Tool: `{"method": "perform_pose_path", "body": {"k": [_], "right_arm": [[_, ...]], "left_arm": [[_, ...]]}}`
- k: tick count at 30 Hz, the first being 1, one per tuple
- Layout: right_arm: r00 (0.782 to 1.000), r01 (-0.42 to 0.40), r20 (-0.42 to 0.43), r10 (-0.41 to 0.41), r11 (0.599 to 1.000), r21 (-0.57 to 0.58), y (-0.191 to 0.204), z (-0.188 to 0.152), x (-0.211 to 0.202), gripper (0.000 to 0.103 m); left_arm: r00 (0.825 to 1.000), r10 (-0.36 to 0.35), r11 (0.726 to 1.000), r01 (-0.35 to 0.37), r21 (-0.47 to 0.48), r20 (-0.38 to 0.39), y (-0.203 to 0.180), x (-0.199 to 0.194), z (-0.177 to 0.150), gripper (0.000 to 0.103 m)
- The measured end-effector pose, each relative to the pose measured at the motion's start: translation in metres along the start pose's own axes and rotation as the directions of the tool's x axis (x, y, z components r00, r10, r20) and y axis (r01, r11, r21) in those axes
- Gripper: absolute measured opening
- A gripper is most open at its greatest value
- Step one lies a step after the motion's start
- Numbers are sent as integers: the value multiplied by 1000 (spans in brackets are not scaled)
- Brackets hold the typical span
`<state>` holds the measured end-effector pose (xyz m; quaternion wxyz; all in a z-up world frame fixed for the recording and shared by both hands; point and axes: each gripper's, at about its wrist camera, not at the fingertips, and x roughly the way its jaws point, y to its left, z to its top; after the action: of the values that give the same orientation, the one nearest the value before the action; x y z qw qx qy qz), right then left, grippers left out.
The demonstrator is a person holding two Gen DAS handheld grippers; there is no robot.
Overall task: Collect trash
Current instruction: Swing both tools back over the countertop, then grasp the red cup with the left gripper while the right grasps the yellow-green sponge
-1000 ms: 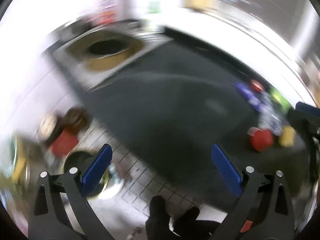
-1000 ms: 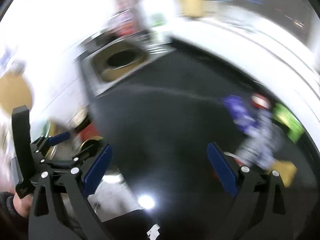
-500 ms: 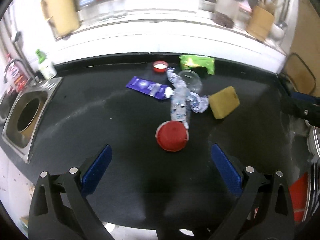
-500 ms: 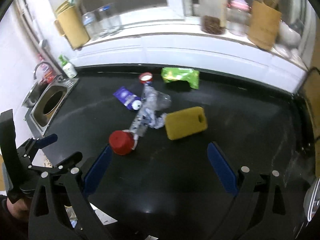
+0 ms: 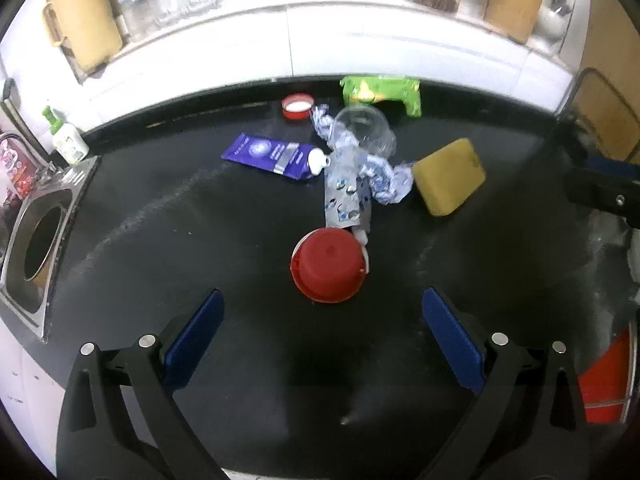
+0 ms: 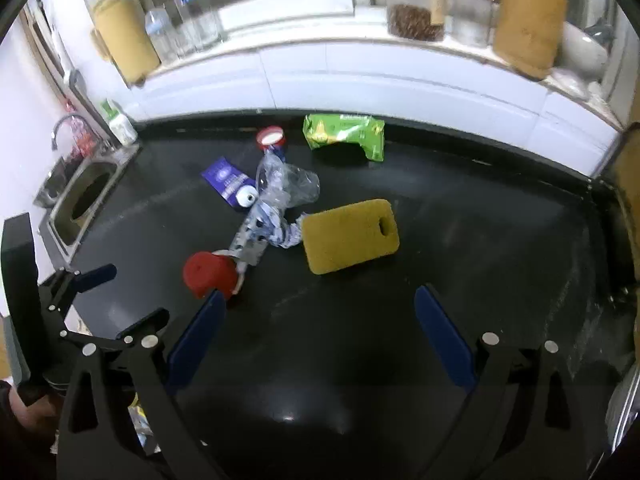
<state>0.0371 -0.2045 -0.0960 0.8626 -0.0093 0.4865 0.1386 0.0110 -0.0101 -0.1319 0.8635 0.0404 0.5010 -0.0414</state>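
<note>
Nearing red cup (image 5: 327, 266), view sharper, fingers (image 5: 192, 334) spread

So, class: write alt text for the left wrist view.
An open tool hovers over a black counter, aimed at a red cup on its side. Behind it lie a crushed bottle, purple tube, yellow sponge and green packet.

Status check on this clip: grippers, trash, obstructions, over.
Left gripper open, empty. Right gripper open, empty. Trash pile untouched on counter; red cup nearest, sponge beside it. Nothing in the way.
</note>
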Motion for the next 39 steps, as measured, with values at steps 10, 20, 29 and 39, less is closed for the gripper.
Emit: {"method": "perform_pose_path", "body": {"k": [10,20,29,39], "right_arm": [[993,27,-112,-41,992,-124,-7,17,115,93],[987,40,-144,-73,974,-224,-7,32,163,72],[992,0,-122,-22,983,-182,-13,39,142,18],[999,-10,-52,4,992,-125,-27,39,97,14]], "left_arm": [[999,4,1000,-4,-7,-42,5,77,3,96],[999,-10,999,8,-39,-54,11,108,4,90],[999,-30,999,29,-45,-29,8,88,5,66],[999,-3,997,6,-79,34,19,45,12,66]]}}
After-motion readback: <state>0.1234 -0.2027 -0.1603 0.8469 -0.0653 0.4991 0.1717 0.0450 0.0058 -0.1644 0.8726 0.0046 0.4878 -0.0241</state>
